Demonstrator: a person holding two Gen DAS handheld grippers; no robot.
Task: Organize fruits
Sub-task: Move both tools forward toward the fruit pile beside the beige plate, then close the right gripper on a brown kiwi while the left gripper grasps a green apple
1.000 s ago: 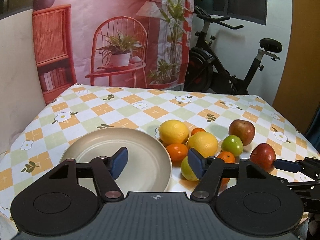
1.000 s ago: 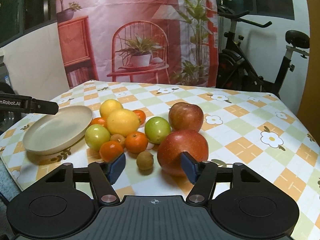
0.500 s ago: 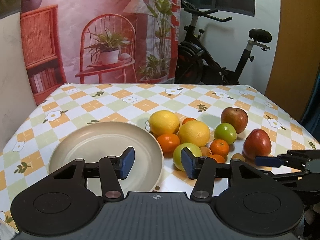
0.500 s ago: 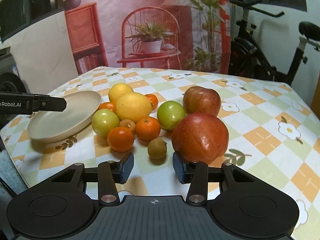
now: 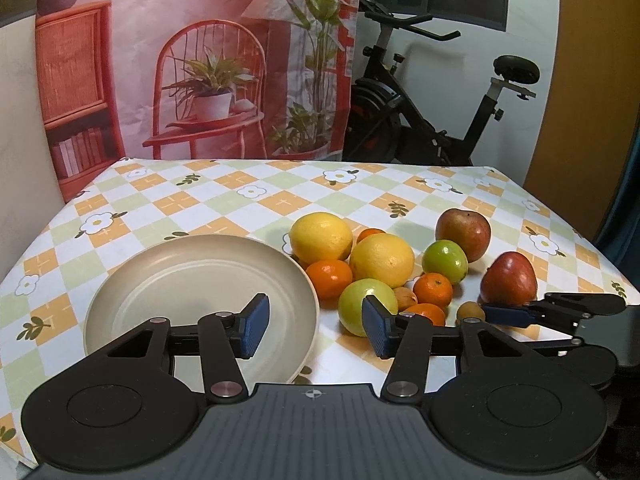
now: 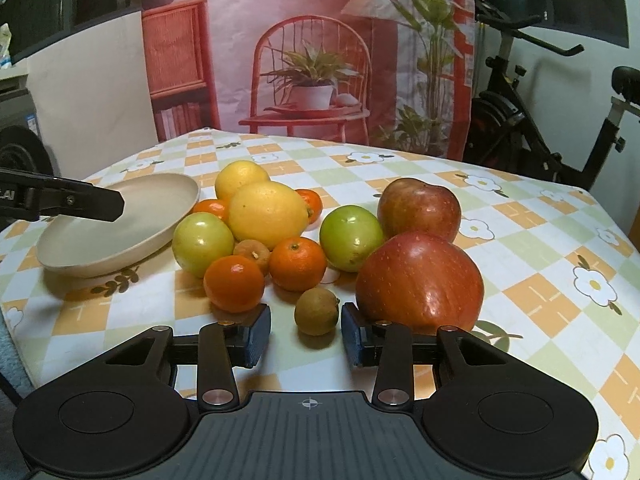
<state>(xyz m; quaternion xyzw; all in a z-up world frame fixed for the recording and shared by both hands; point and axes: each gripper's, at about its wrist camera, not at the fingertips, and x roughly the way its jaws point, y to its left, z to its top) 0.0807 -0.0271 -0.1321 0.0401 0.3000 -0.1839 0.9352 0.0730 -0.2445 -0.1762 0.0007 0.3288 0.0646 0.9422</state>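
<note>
A pile of fruit lies on the checked tablecloth: two lemons (image 6: pixel 266 214), green apples (image 6: pixel 351 237), tangerines (image 6: pixel 234 282) and two red apples (image 6: pixel 420 280). Nearest to me is a small brown fruit (image 6: pixel 317 311). My right gripper (image 6: pixel 305 334) sits low just behind it, its jaws closing. The fruit lies in the gap at the tips, and neither pad presses on it. My left gripper (image 5: pixel 314 326) hovers open and holds nothing, over the right rim of the cream plate (image 5: pixel 168 280). The plate holds nothing.
The pile sits right of the plate (image 6: pixel 168 216). A finger of the left gripper (image 6: pixel 80 202) reaches over the plate in the right wrist view. An exercise bike (image 5: pixel 432 120) and a printed backdrop (image 5: pixel 200 60) stand behind the table.
Both grippers' jaws have narrowed. The right gripper has moved forward and down, up to the small brown fruit. The left gripper has barely shifted.
</note>
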